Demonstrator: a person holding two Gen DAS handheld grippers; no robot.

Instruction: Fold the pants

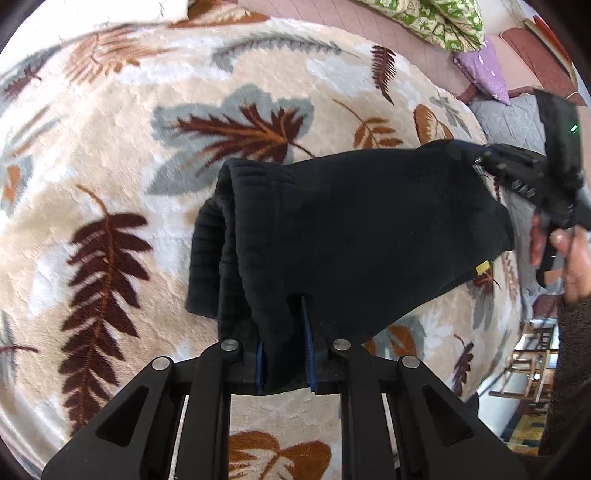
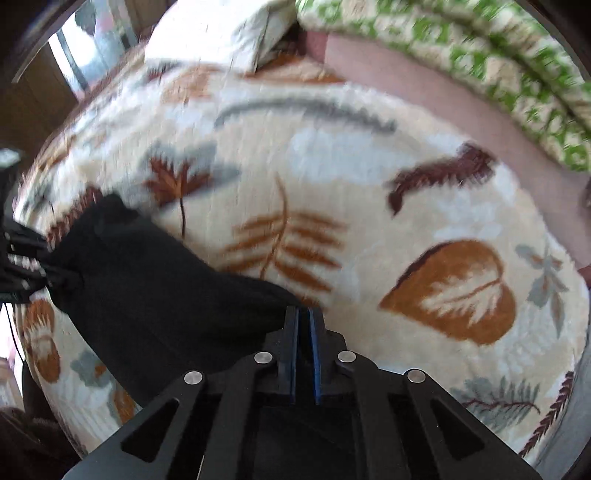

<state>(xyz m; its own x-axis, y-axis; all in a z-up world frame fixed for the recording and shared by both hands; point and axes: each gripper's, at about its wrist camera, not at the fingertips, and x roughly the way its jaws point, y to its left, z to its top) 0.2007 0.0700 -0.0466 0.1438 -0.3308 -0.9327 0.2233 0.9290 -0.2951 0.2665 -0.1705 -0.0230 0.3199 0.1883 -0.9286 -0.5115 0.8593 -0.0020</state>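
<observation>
The black pants (image 1: 351, 229) are folded into a thick bundle and hang in the air above a cream leaf-patterned blanket (image 1: 110, 147). My left gripper (image 1: 284, 332) is shut on the near edge of the bundle, with cloth filling the gap between its blue pads. My right gripper (image 1: 480, 160) shows at the right in the left wrist view, shut on the far corner. In the right wrist view my right gripper (image 2: 303, 314) pinches the pants (image 2: 147, 277), which stretch left to the other gripper (image 2: 22, 258). A yellow tag (image 1: 482, 268) hangs at the bundle's lower right edge.
The blanket (image 2: 369, 184) covers a bed. A green patterned pillow (image 1: 436, 22) and a purple pillow (image 1: 480, 70) lie at the far right, and a white pillow (image 2: 221, 29) at the head. A wooden chair (image 1: 528, 365) stands beyond the bed's right edge.
</observation>
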